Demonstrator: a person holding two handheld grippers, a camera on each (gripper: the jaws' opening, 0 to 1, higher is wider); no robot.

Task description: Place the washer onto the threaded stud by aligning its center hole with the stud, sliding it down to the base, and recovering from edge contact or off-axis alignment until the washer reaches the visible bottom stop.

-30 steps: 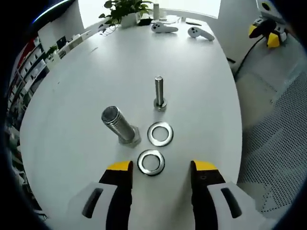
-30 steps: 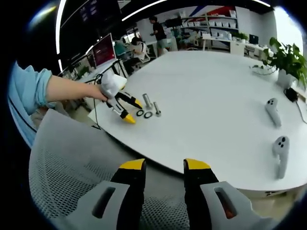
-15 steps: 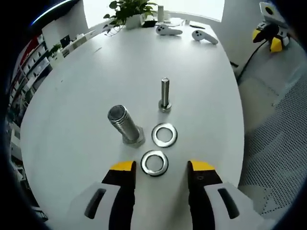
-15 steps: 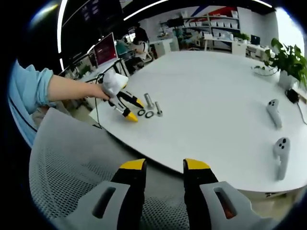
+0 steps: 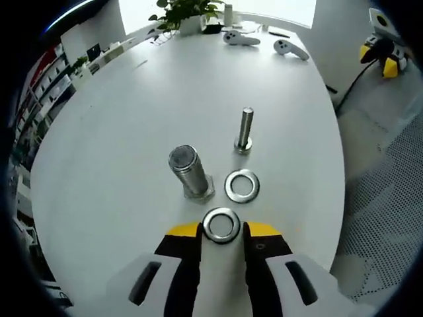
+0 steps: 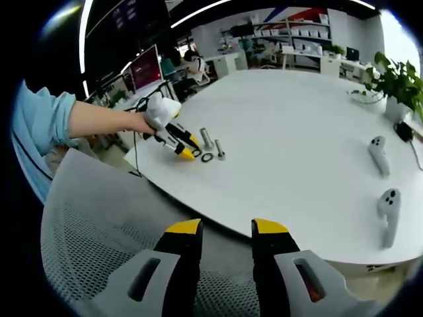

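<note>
On the white table [image 5: 132,119] two bolts stand head down: a thick threaded one [image 5: 190,173] and a thin stud [image 5: 245,130]. One steel washer [image 5: 242,185] lies flat to the right of the thick bolt. A second washer [image 5: 221,223] lies just in front of it, between the yellow tips of my left gripper [image 5: 222,231], whose jaws touch its two sides. The right gripper view takes in that left gripper [image 6: 182,149] in a person's hand beside the bolts [image 6: 211,142]. My right gripper [image 6: 221,231] hangs open far from the parts, over a mesh chair.
Two white hand controllers [image 5: 239,39] [image 5: 291,48] and a potted plant [image 5: 185,10] sit at the table's far end. The grey mesh chair back [image 6: 99,251] stands at the near table edge. A yellow-and-black device [image 5: 386,56] lies on the floor.
My left gripper has moved forward and narrowed its jaws around the near washer, which lay ahead of the open tips before. The right gripper has stayed still and open.
</note>
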